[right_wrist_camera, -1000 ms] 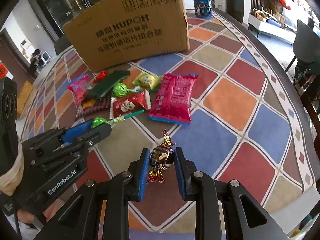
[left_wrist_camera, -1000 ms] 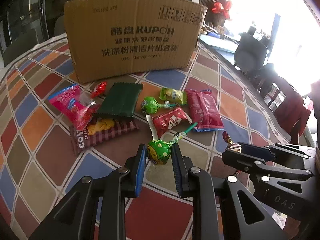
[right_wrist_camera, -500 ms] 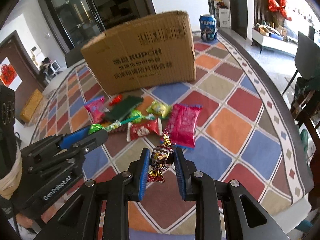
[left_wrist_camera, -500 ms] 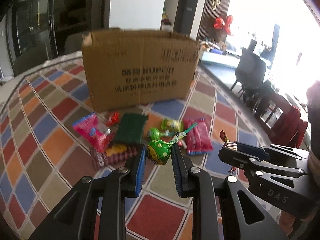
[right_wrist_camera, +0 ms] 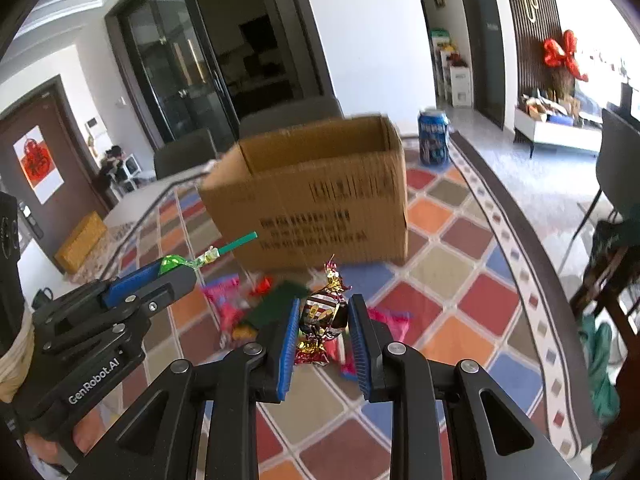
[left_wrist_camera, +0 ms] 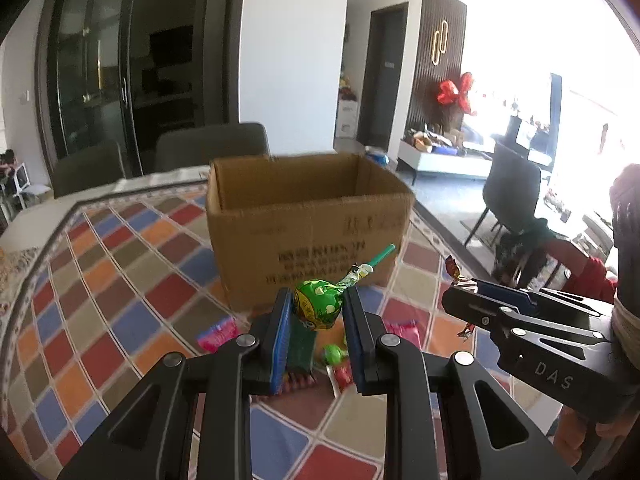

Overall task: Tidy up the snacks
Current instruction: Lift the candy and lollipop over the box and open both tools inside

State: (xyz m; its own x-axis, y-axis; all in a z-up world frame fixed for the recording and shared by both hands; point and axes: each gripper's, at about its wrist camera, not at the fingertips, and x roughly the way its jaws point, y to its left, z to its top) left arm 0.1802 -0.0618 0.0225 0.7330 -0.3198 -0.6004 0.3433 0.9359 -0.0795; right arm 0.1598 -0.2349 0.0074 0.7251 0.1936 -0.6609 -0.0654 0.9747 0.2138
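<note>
Left hand-held gripper [left_wrist_camera: 316, 314], low centre of the left wrist view, clamped on a green lollipop [left_wrist_camera: 318, 309], stick slanting to the upper right. Right hand-held gripper [right_wrist_camera: 324, 320], low centre of the right wrist view, clamped on a foil-wrapped candy [right_wrist_camera: 323, 314]. Both raised above the checked tabletop [right_wrist_camera: 452, 280]. Open cardboard box [left_wrist_camera: 308, 224] at mid-frame behind them; remaining snack packets [right_wrist_camera: 228, 304] lying on the tabletop just before it, partly hidden by the fingers.

"DAS" on right gripper [left_wrist_camera: 476, 304]; "GenRobot.AI" on left gripper [right_wrist_camera: 176, 276].
</note>
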